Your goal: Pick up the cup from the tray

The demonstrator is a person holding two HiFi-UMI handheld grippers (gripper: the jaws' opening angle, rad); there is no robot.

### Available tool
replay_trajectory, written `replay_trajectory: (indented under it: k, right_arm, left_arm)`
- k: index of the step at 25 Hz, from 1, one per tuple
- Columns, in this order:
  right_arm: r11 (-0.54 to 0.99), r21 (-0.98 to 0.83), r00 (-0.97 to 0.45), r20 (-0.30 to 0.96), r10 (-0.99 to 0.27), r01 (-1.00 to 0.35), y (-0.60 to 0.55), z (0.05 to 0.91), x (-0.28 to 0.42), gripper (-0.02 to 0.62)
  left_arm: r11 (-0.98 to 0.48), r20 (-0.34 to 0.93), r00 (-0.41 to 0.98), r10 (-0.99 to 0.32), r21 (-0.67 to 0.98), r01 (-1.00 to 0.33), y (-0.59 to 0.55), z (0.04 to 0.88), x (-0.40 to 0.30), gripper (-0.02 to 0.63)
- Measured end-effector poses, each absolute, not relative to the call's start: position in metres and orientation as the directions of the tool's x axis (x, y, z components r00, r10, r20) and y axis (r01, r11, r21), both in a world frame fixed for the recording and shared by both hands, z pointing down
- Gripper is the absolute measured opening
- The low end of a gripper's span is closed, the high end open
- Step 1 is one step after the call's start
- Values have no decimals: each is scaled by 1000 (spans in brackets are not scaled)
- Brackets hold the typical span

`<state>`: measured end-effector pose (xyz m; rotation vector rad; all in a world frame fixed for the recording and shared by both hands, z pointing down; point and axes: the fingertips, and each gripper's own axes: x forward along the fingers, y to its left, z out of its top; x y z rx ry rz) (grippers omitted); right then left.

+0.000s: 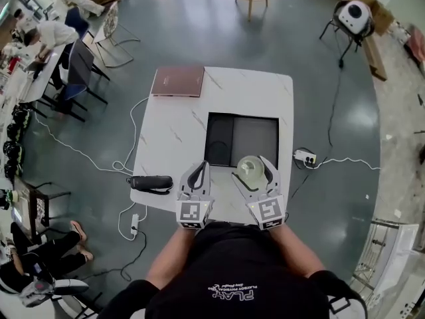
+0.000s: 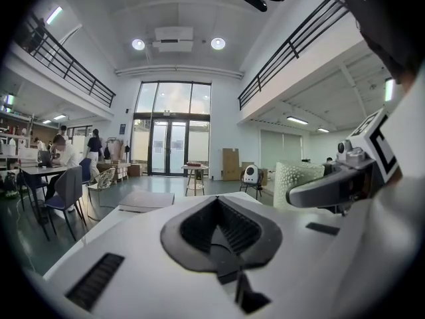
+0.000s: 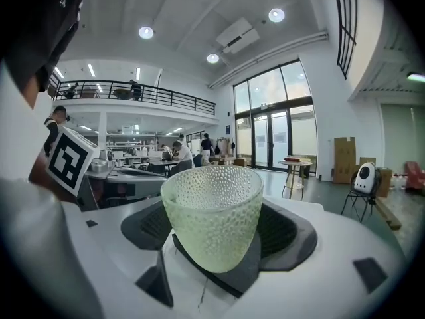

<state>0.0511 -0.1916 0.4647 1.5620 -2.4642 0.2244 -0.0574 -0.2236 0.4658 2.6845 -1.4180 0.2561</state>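
Observation:
A pale green, dimpled glass cup (image 1: 251, 169) (image 3: 212, 211) sits upright between the jaws of my right gripper (image 1: 252, 166) (image 3: 214, 234), which is shut on it. The cup is at the near edge of the black tray (image 1: 229, 138), whose dark corner (image 3: 229, 281) shows under the cup. My left gripper (image 1: 198, 169) (image 2: 222, 228) is to the left over the white table, its jaws shut with nothing between them. In the left gripper view the cup (image 2: 297, 178) shows at the right, with a right gripper finger (image 2: 332, 186) across it.
A brown book (image 1: 178, 81) lies at the far left corner of the white table (image 1: 172, 138). A black oblong object (image 1: 151, 183) rests at the table's near left edge. White cables and a power strip (image 1: 305, 156) lie on the floor. People sit at desks far left.

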Motion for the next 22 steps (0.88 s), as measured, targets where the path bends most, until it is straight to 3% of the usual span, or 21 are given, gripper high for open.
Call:
replay_trajectory:
  k: [22]
  right_arm:
    - [436, -2, -430, 167, -887, -900, -172, 443, 67, 373]
  left_arm:
    - [-536, 159, 528, -834, -6, -844, -192, 451, -45, 8]
